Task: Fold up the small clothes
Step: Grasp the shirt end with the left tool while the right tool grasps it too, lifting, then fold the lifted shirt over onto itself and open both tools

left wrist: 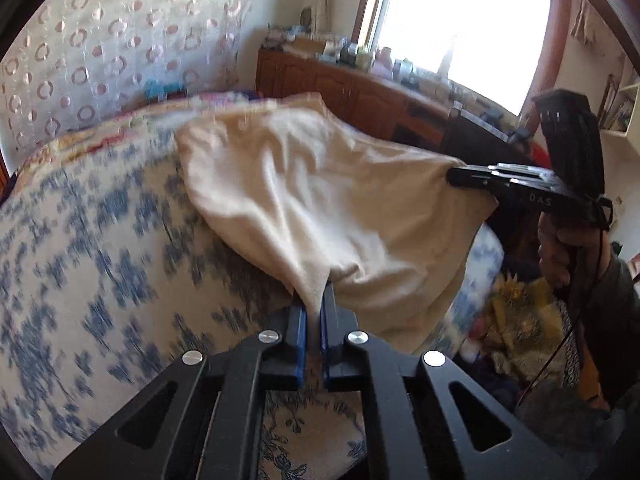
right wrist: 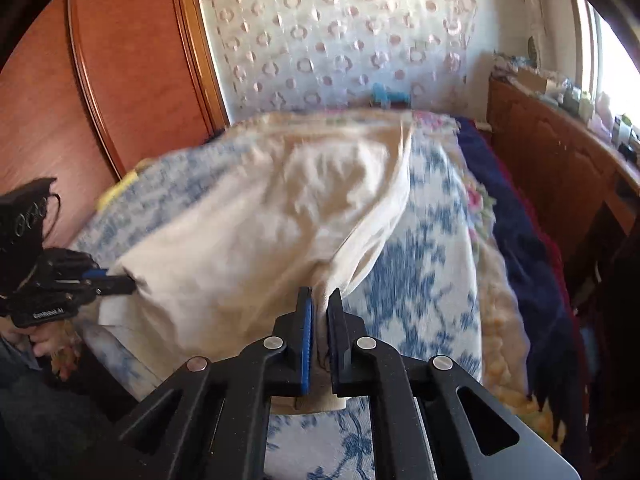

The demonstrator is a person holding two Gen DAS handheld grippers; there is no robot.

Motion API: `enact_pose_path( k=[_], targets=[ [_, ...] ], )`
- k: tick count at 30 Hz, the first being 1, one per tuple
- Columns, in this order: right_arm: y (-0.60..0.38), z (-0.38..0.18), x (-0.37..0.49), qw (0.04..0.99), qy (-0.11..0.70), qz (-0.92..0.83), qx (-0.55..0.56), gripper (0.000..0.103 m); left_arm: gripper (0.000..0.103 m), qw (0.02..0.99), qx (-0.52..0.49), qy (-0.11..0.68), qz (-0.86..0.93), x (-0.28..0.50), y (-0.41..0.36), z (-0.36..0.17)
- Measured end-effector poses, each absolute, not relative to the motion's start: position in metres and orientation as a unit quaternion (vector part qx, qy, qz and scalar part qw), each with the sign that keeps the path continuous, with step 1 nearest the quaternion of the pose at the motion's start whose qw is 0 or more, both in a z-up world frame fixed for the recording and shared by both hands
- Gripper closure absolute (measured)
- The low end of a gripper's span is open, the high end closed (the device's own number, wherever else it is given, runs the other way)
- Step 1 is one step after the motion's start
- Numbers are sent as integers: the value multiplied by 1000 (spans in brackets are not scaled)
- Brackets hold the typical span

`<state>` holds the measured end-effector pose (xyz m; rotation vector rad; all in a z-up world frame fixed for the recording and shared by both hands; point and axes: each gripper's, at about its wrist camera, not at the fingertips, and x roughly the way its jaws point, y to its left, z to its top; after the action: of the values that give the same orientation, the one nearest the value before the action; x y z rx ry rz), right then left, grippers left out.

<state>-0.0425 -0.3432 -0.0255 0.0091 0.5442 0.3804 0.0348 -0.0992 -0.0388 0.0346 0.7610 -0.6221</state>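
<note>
Blue-floral bedspread (left wrist: 80, 216), cream garment (left wrist: 312, 200) lifted above it, left hand-held gripper (left wrist: 316, 300) and right hand-held gripper (right wrist: 320, 300) each pinching a corner

The left gripper (left wrist: 318, 304), at six o'clock, has its blue-padded jaws closed on a bunched corner of a cream garment (left wrist: 316, 196), which rises from there and spreads across the middle of the view above the blue-and-white patterned bed (left wrist: 92, 220). At three o'clock the right gripper (left wrist: 454, 176), held in a hand (left wrist: 560, 248), pinches the garment's other near corner, so the cloth hangs stretched between the two. A wooden dresser (left wrist: 344, 88) stands under a bright window (left wrist: 464, 20) at one o'clock.
</note>
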Motion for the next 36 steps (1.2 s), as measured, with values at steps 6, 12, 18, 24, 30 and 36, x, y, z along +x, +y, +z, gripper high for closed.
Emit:
enact_pose_path(
  k=[6, 12, 18, 24, 30, 36],
  targets=[
    [-347, 74, -62, 967, 156, 203, 5, 97, 97, 914, 3, 269, -304, 43, -80, 70],
    [-347, 170, -86, 976, 59, 210, 1, 98, 97, 935, -24, 193, -297, 50, -51, 175],
    [-335, 210, -58, 977, 62, 203, -10, 98, 97, 949, -30, 187, -252, 87, -33, 205],
    [-311, 235, -16, 980, 53, 190, -9, 98, 97, 961, -31, 162, -220, 106, -20, 216],
    [-290, 220, -25, 980, 43, 192, -27, 98, 97, 964, 3, 160, -211, 83, -17, 202],
    [-304, 148, -36, 970, 110, 215, -34, 98, 97, 947, 8, 228, -228, 60, -20, 116]
  ],
)
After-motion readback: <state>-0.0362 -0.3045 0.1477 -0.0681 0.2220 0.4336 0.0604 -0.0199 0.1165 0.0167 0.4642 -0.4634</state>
